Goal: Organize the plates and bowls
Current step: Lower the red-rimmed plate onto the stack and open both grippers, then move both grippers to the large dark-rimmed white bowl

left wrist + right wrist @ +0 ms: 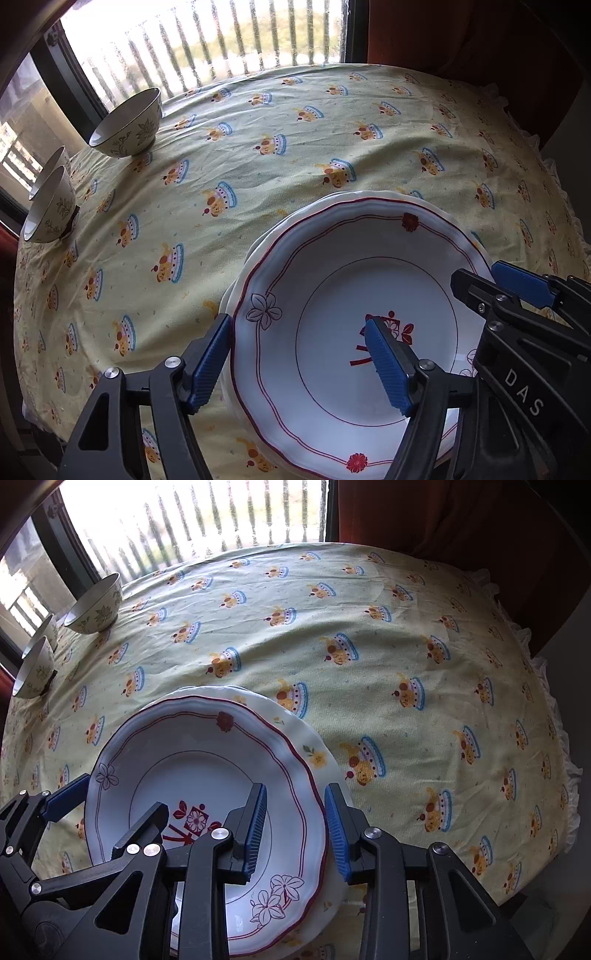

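A white plate with a red rim and flower prints lies on top of a pale yellow plate near the table's front. My left gripper is open and straddles the red-rimmed plate's left rim, one finger outside, one over the plate's middle. My right gripper is open and straddles the right rim; it also shows in the left wrist view. Three leaf-patterned bowls stand at the far left: one alone, two close together.
The table carries a yellow cloth with cake prints. A window with railings runs behind the far edge. A dark red curtain hangs at the back right. The cloth's frilled edge drops off at the right.
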